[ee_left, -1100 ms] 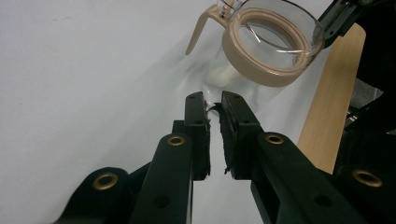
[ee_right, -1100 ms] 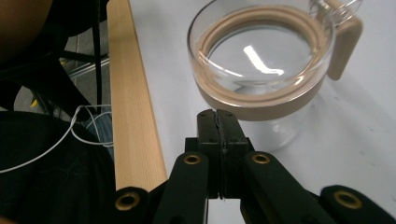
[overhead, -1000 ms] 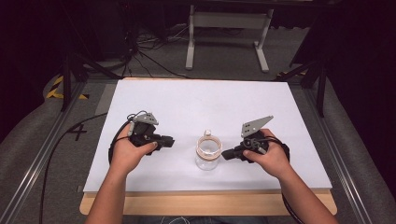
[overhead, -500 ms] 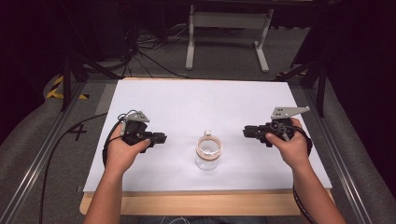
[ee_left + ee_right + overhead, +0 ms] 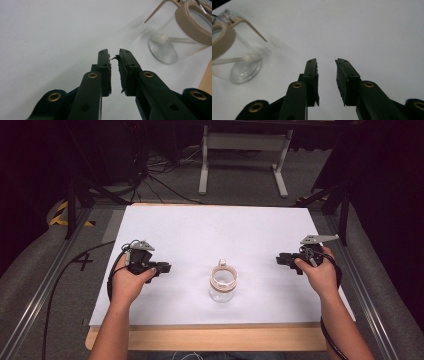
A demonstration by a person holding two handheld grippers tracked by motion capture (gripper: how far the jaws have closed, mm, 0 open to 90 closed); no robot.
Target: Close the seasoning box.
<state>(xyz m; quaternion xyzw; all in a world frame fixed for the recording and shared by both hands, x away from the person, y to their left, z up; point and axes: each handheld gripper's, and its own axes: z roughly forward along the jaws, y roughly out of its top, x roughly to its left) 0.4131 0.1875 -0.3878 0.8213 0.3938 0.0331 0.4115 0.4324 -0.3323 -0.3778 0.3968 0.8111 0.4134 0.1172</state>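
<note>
A clear glass jar (image 5: 222,284) with a tan band round its mouth stands upright near the front middle of the white board (image 5: 200,230). Through the jar (image 5: 172,35) a white-tipped stick (image 5: 162,38) is seen inside, and a thin tan tab juts from the rim. My left gripper (image 5: 167,267) is left of the jar and points at it. Its jaws (image 5: 114,53) stand a little apart, slightly wider than a second ago, with nothing between them. My right gripper (image 5: 280,260) is right of the jar (image 5: 232,50). Its jaws (image 5: 325,62) have just been opening and hold nothing.
The white board lies on a wooden table whose front edge (image 5: 210,340) shows below it. A metal stand (image 5: 245,150) and cables (image 5: 150,175) sit on the floor beyond. Metal rails (image 5: 45,285) run along both sides.
My right hand has let go at the jar and drawn away to the right, with its jaws opening. My left hand has slid a little to the left. The jar stays put.
</note>
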